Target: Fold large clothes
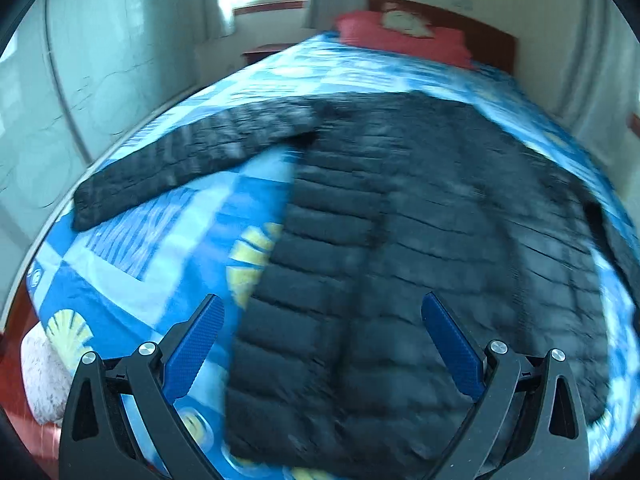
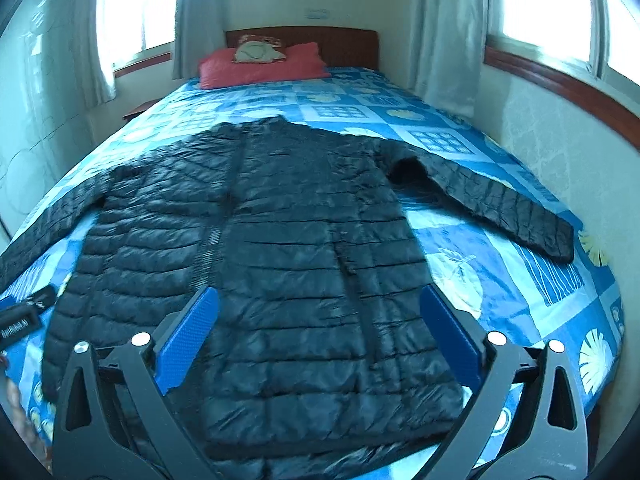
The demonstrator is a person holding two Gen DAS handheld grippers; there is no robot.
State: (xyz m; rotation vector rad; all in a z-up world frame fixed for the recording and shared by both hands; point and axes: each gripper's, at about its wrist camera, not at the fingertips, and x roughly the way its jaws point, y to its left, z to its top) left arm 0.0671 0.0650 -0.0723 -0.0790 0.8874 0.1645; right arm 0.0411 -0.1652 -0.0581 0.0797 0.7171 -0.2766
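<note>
A long black quilted jacket (image 2: 280, 240) lies flat on the bed, front up, both sleeves spread out to the sides. Its left sleeve (image 1: 192, 160) stretches toward the bed's left edge, its right sleeve (image 2: 500, 200) toward the wall side. My left gripper (image 1: 322, 304) hovers open over the jacket's lower left part, nothing between its blue pads (image 1: 196, 344). My right gripper (image 2: 318, 298) is open above the jacket's lower middle, its blue pads (image 2: 188, 340) empty. The jacket (image 1: 400, 240) looks blurred in the left wrist view.
The bed carries a blue patterned cover (image 2: 520, 280) and a red pillow (image 2: 264, 64) at the wooden headboard. Curtained windows (image 2: 136, 12) stand on both sides. A wall (image 2: 560, 152) runs along the bed's right edge. A dark strap-like object (image 2: 24, 316) shows at the left.
</note>
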